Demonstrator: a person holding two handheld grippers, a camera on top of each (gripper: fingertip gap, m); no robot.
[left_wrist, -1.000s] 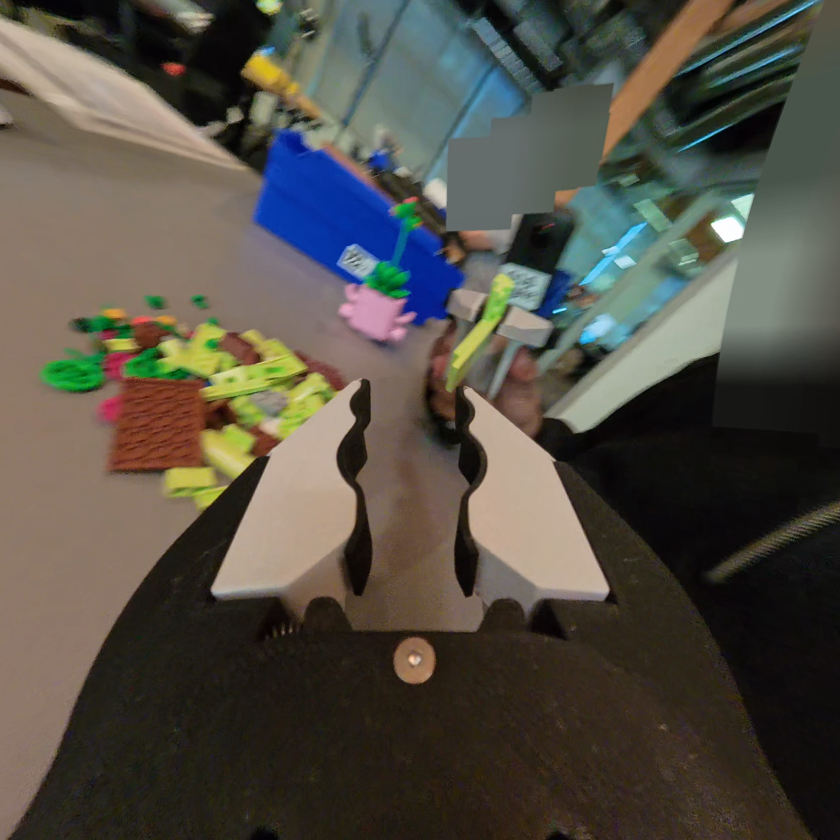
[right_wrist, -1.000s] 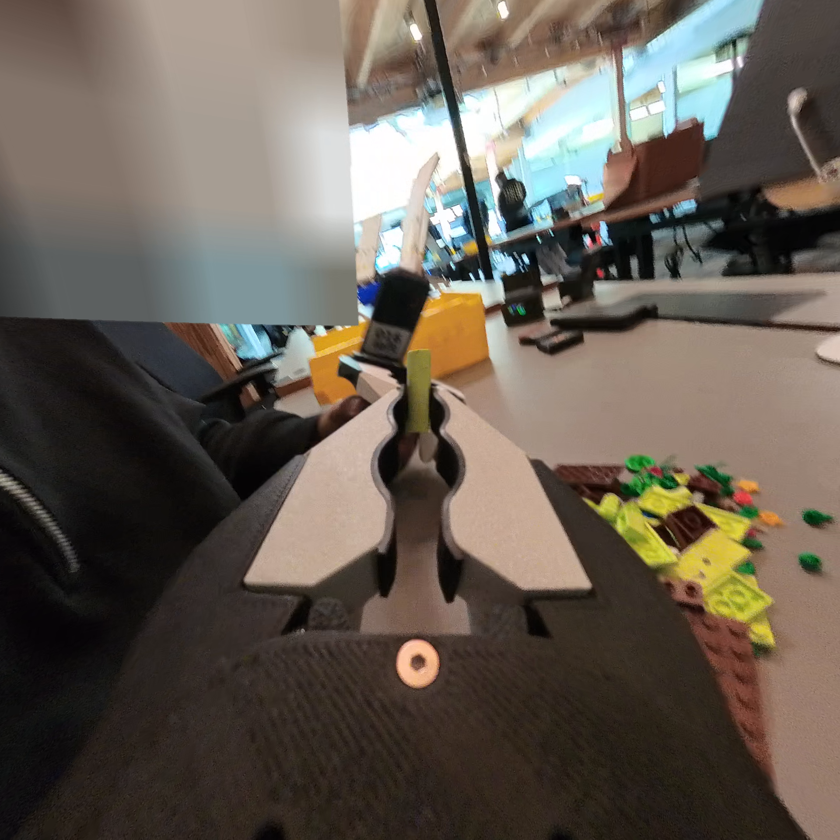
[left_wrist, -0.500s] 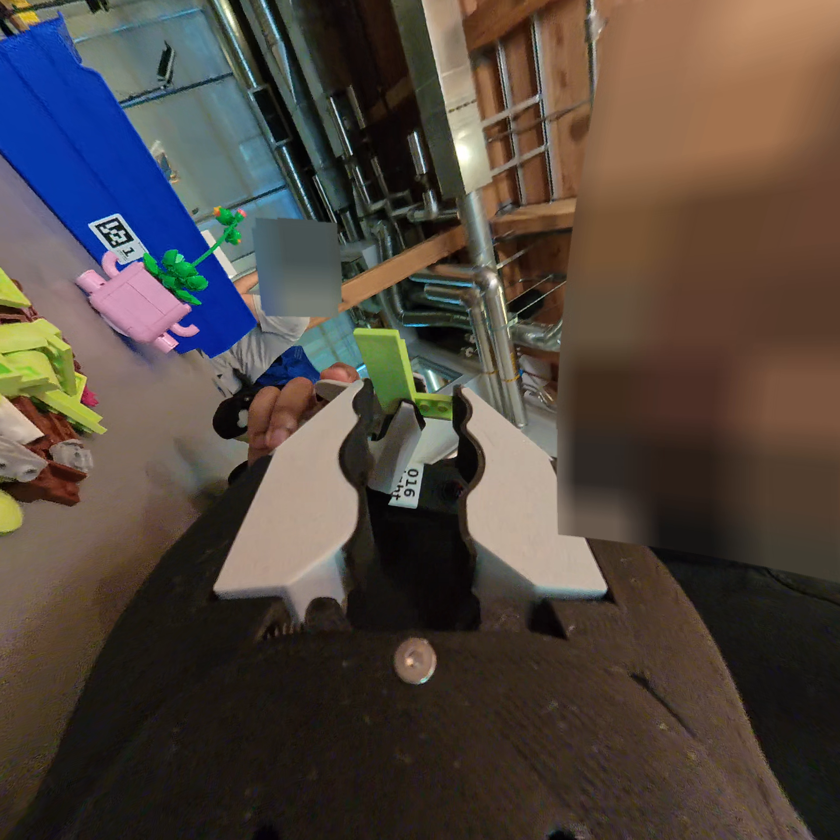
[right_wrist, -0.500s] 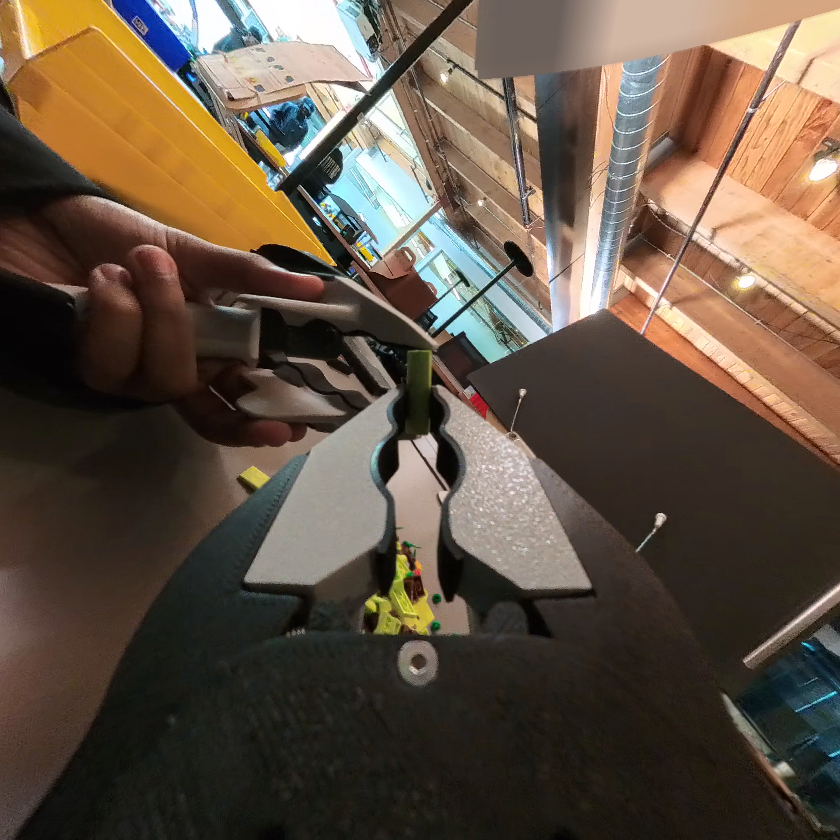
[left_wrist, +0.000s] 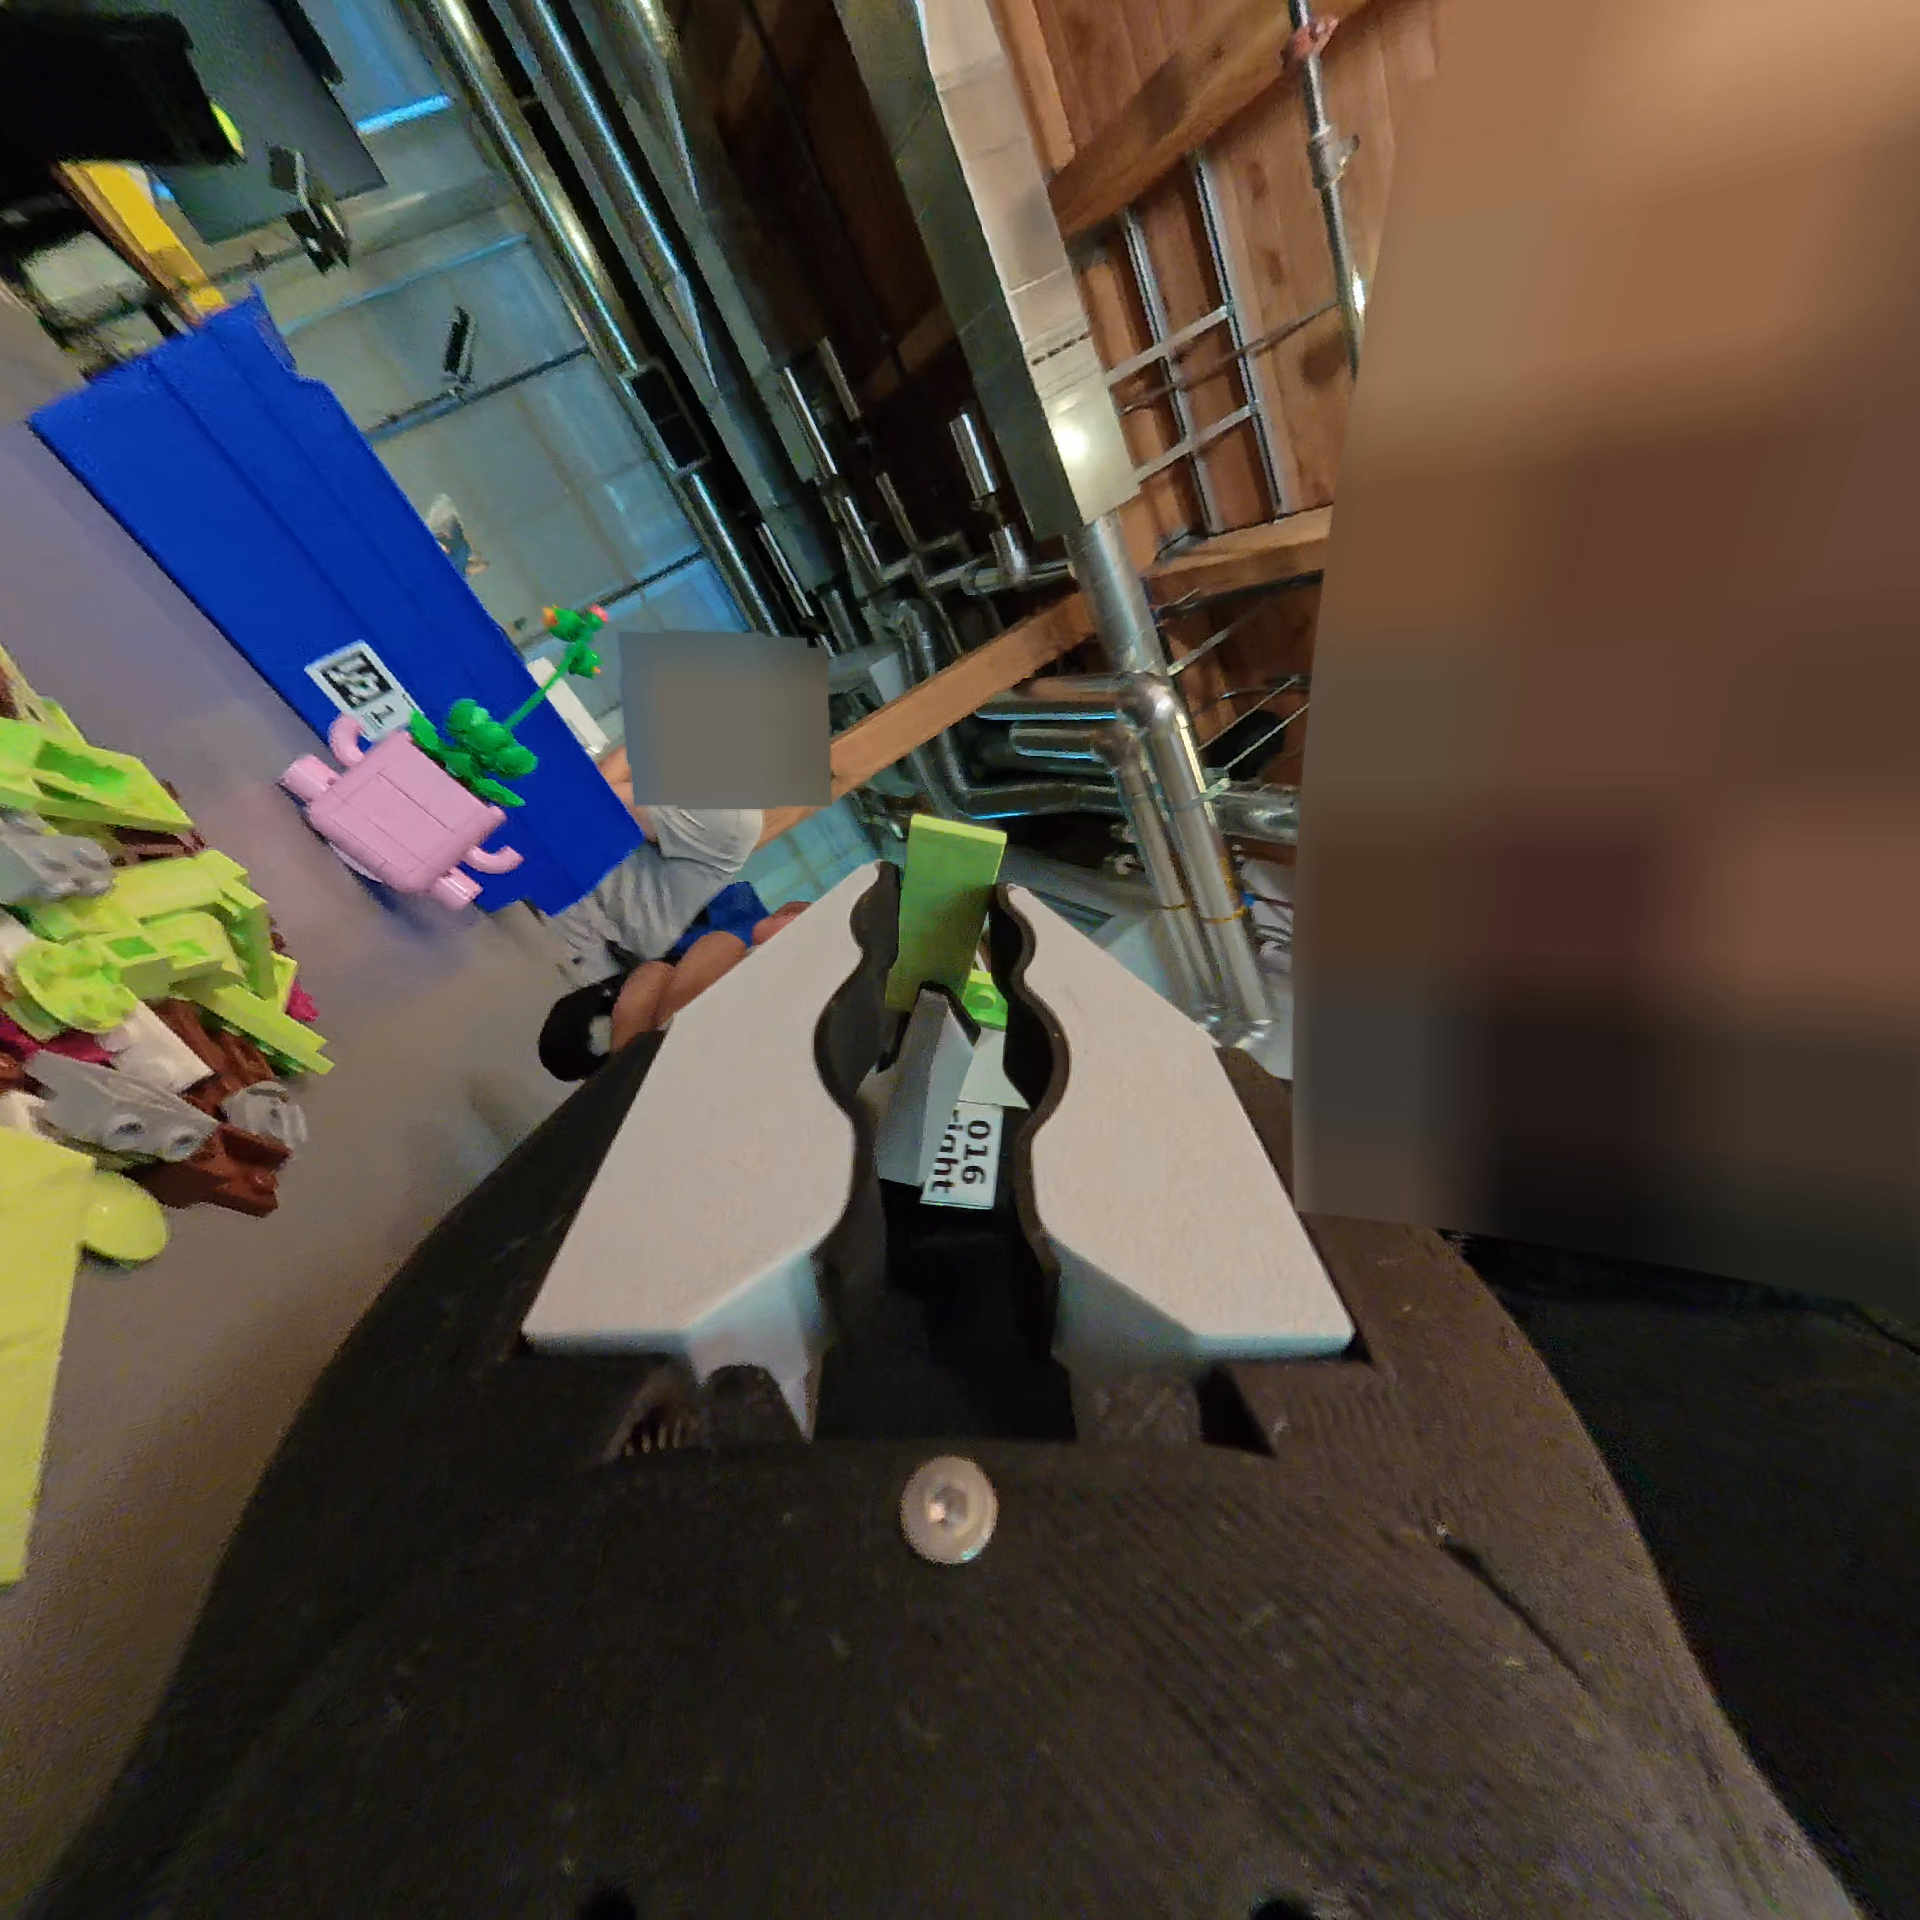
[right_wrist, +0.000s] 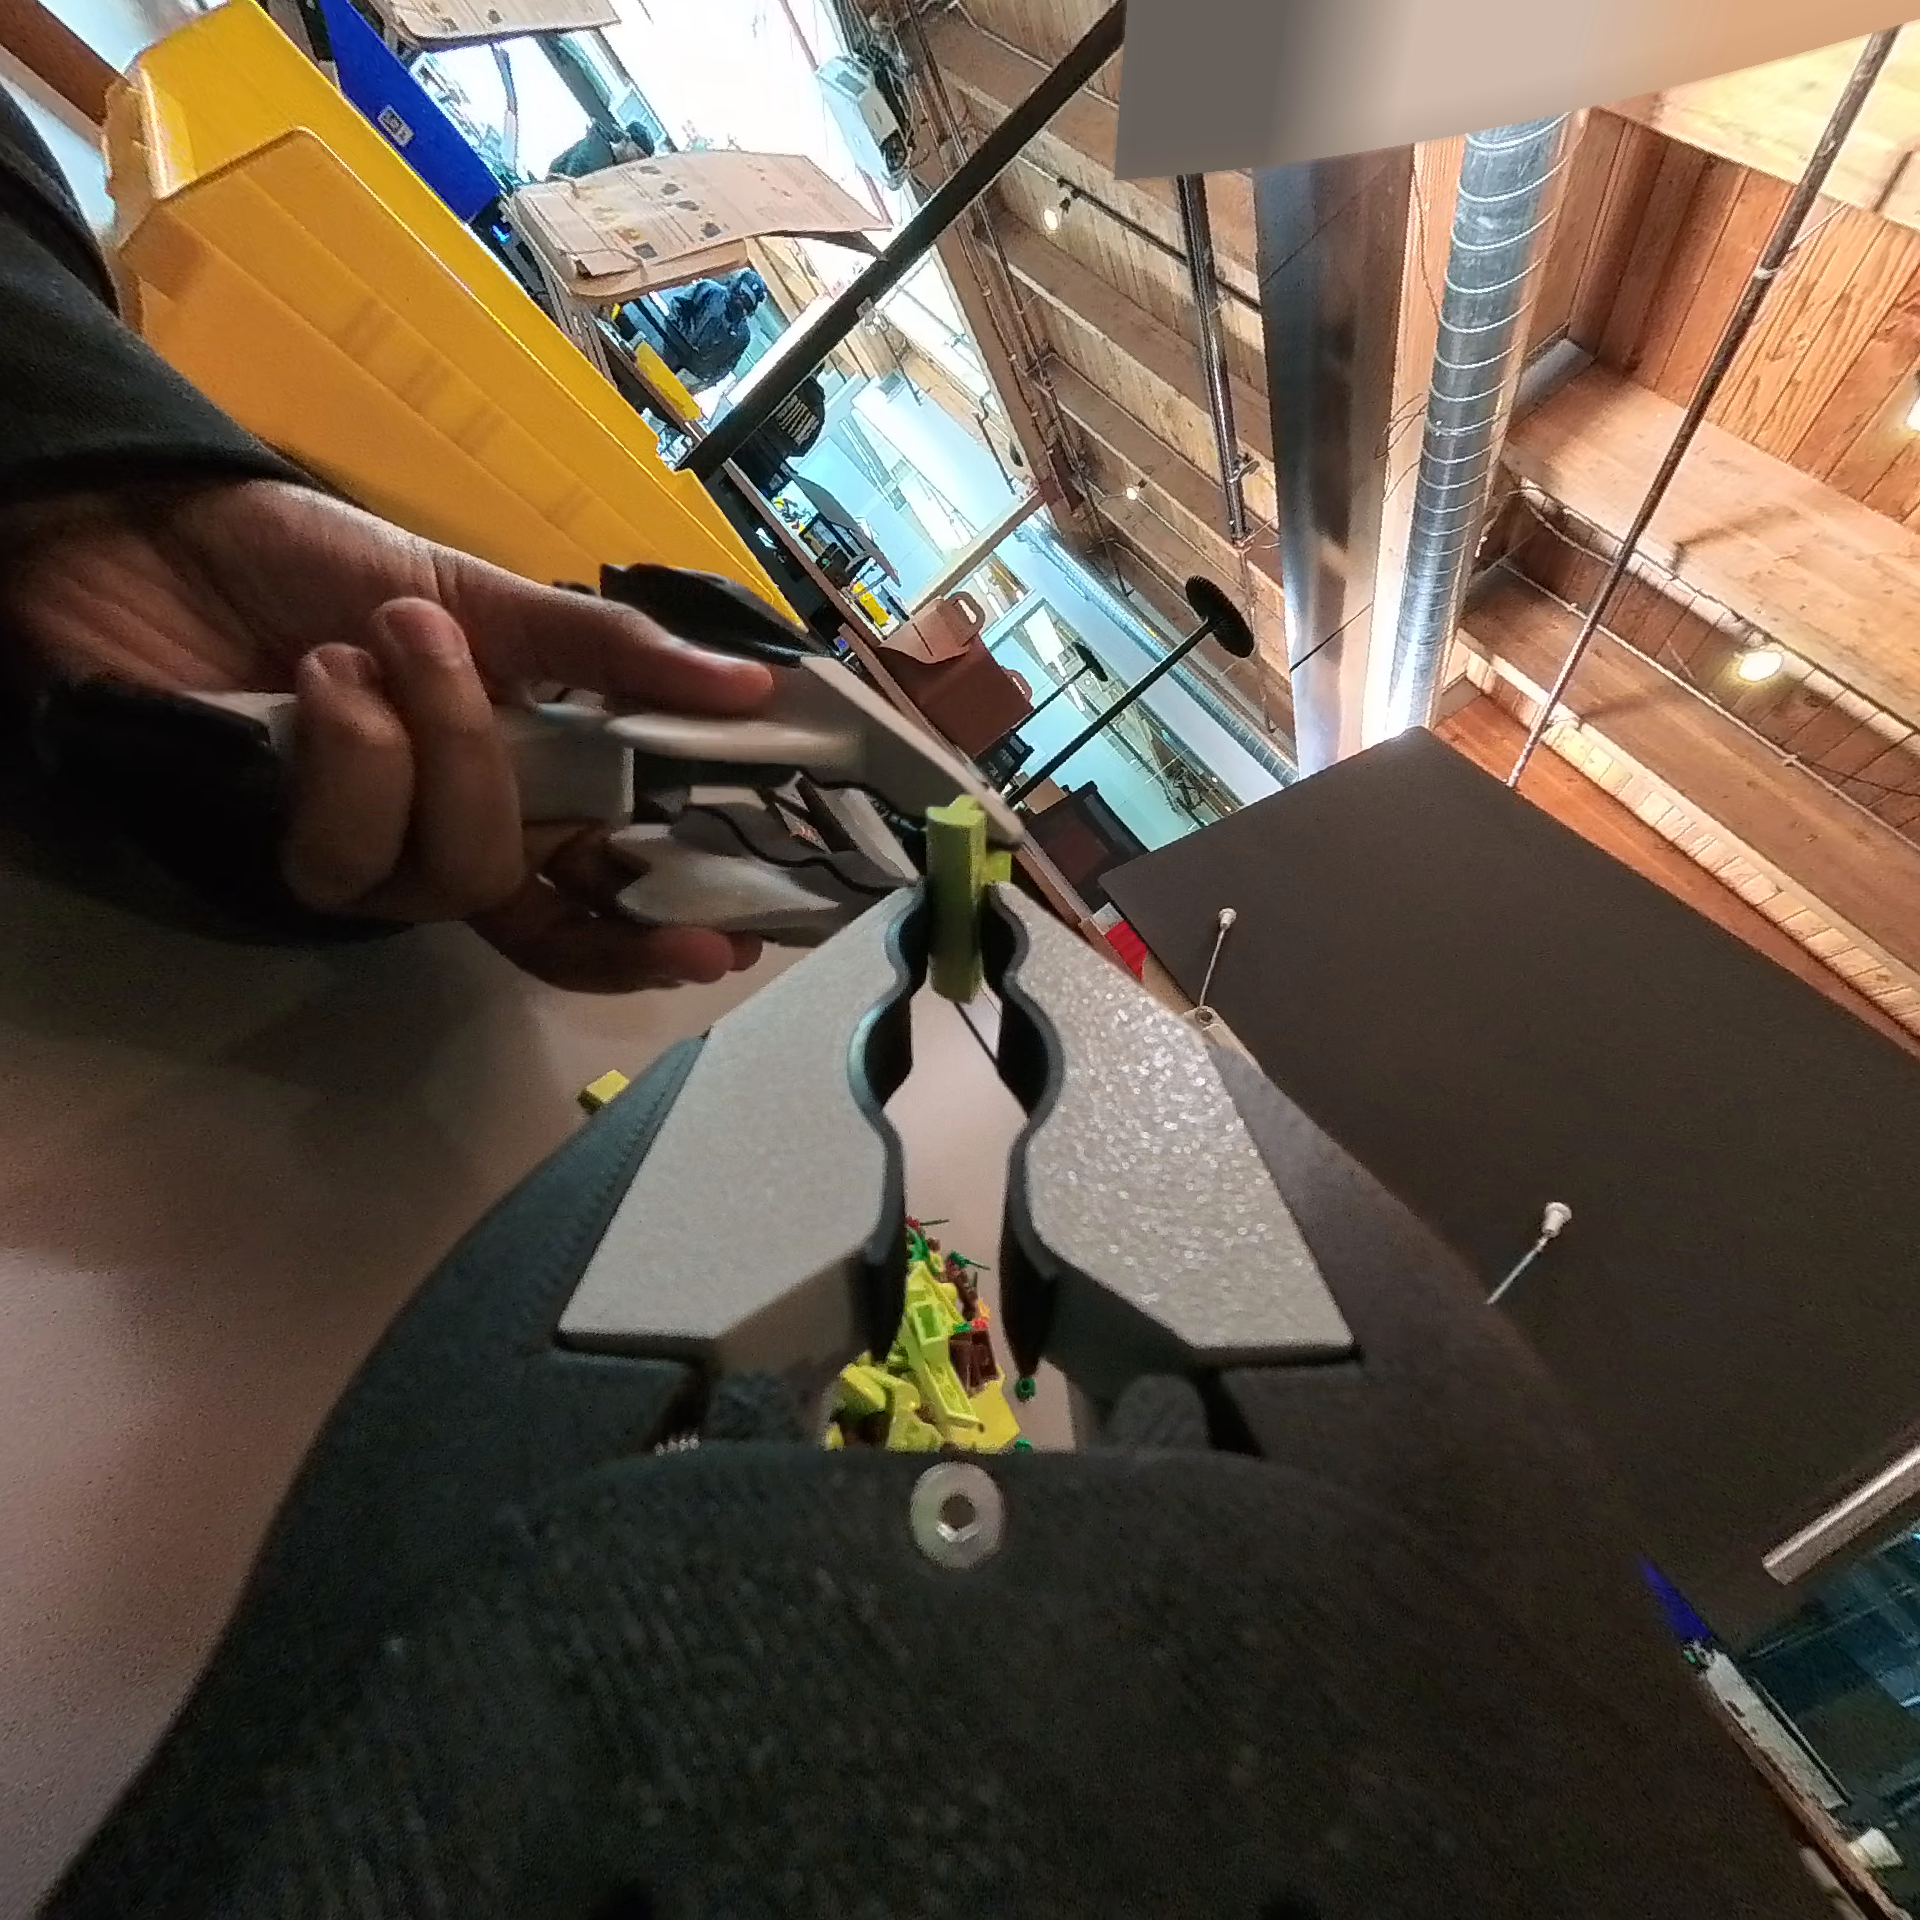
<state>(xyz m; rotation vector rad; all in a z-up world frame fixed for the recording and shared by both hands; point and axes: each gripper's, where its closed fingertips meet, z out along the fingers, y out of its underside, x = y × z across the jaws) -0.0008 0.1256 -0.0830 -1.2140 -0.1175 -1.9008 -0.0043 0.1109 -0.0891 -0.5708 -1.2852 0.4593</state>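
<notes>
Right gripper (right_wrist: 954, 935) jaws are clamping a lime plate (right_wrist: 956, 904), stiff, light, slippery, edge-held; left gripper (left_wrist: 940, 914) jaws are narrowing around it.

Workshop/lab loft: exposed steel ducts (left_wrist: 1143, 644); timber ceiling (right_wrist: 1714, 582); yellow (right_wrist: 343, 343) & blue storage bins (left_wrist: 312, 582).

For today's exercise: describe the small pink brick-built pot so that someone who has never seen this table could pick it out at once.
Find the big blue bin at the far edge of the grey table in the left wrist view. The pink brick-built pot stands right in front of it, beyond the heap of lime and brown bricks. It is the only assembled model: curled handles, green leaves and a thin flowering stem.
</notes>
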